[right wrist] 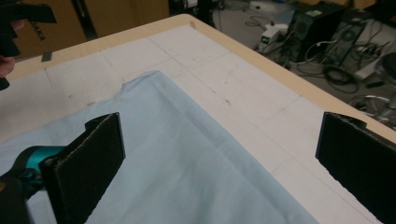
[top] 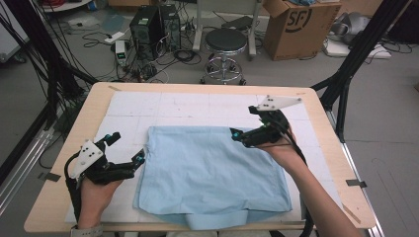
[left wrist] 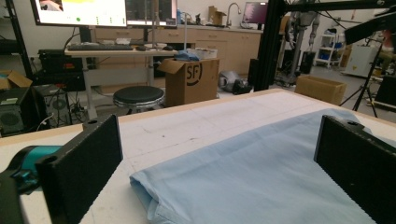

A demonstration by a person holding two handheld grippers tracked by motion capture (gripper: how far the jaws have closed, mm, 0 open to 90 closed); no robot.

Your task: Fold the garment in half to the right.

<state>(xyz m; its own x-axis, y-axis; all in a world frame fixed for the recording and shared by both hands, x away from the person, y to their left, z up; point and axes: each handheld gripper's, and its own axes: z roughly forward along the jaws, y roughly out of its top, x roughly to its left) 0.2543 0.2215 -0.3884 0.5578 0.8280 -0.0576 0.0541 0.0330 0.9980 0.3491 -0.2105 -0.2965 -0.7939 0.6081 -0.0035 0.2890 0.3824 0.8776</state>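
Setting: wooden table (top: 59, 197) under a white mat (top: 163, 106), lab clutter behind. Item: light blue cloth (top: 207, 173), folded flat mid-table, reaching the near edge; judged soft, light, best pinched at corners. Left gripper (top: 140, 159) at its left edge and right gripper (top: 236, 134) over its far right corner, both with jaws apart, empty.

Grey concrete floor (top: 29, 94) on all sides of a light wooden table (top: 197, 88) topped with a white gridded mat (top: 197, 106). Beyond the far edge: round black stool (top: 225, 40) on a chrome base, two black computer towers (top: 154, 24), white power strip (top: 114, 36), loose cables (top: 173, 54). Open cardboard box (top: 296, 27) marked "SF" at far right. Black frame struts (top: 363, 47) angled down at both sides. In the left gripper view: desk (left wrist: 112, 50) carrying keyboard and lit monitors (left wrist: 102, 11), wooden cabinets (left wrist: 224, 44) along the back wall, sink tap (left wrist: 232, 9), second cardboard box (left wrist: 322, 88) on the floor. Even indoor lighting.
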